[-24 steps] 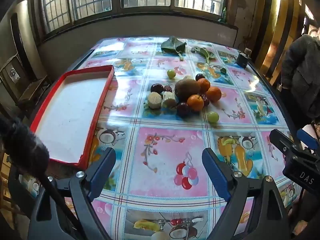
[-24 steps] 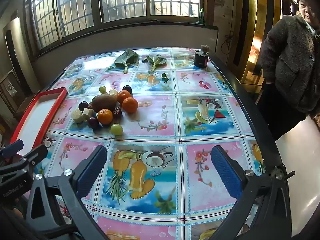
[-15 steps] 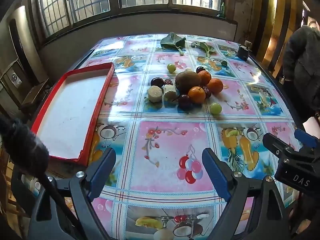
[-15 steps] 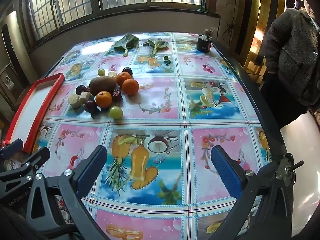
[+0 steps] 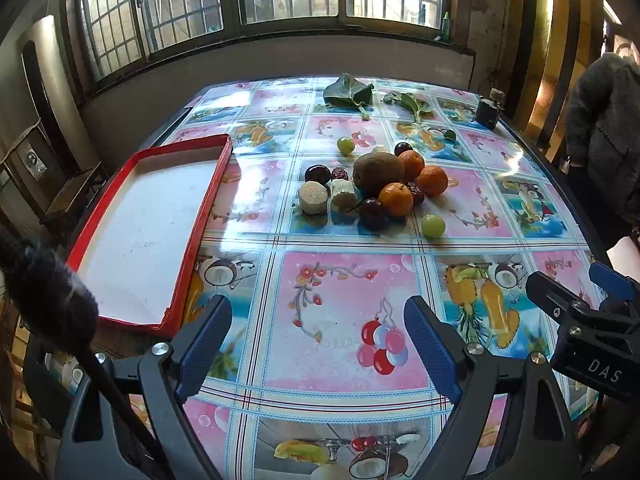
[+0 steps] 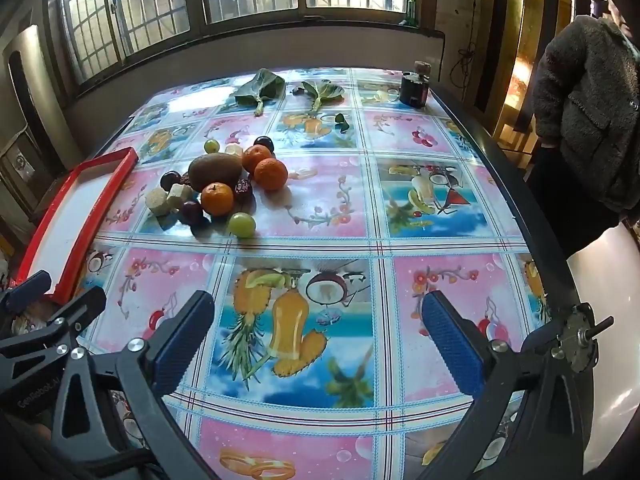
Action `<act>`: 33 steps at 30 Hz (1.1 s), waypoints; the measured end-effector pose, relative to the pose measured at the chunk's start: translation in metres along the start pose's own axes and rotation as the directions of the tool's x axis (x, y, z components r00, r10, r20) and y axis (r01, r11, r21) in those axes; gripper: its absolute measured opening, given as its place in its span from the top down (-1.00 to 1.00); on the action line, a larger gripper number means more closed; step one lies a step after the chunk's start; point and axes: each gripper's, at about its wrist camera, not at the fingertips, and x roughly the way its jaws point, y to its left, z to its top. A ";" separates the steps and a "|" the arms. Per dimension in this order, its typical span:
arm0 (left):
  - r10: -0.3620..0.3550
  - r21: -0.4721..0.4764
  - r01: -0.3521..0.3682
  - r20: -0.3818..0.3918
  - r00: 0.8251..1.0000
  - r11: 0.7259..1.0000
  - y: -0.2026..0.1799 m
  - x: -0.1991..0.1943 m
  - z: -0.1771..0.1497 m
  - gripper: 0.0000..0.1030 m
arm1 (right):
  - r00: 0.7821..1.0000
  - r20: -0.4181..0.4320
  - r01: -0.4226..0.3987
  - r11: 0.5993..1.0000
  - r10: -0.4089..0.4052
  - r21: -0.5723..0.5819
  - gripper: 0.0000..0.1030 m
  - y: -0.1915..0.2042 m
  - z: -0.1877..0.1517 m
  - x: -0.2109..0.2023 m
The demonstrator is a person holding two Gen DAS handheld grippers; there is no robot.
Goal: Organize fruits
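A pile of fruit lies mid-table: a brown kiwi (image 5: 378,172) (image 6: 215,170), three oranges, one nearest me (image 5: 396,199) (image 6: 217,199), dark plums (image 5: 372,213), green grapes (image 5: 433,225) (image 6: 242,224), and pale cut chunks (image 5: 313,198) (image 6: 157,202). A red-rimmed white tray (image 5: 200,216) (image 6: 92,220) lies empty to the left. My left gripper (image 5: 318,346) is open and empty, near the front edge, well short of the fruit. My right gripper (image 6: 316,340) is open and empty, to the right of the left one.
Green leaves (image 5: 348,94) (image 6: 260,88) and a dark jar (image 5: 489,110) (image 6: 415,88) sit at the far end of the table. A person in a grey fleece coat (image 6: 588,108) stands at the right edge. Windows run along the back wall.
Both grippers have moved forward toward the fruit, which now looks nearer. Both stay open and empty.
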 end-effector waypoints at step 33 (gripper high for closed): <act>-0.021 -0.052 0.018 -0.062 0.998 0.998 0.015 0.026 -0.001 -0.72 | 0.998 -0.064 -0.017 0.998 0.013 -0.067 -1.00 0.032 0.003 0.027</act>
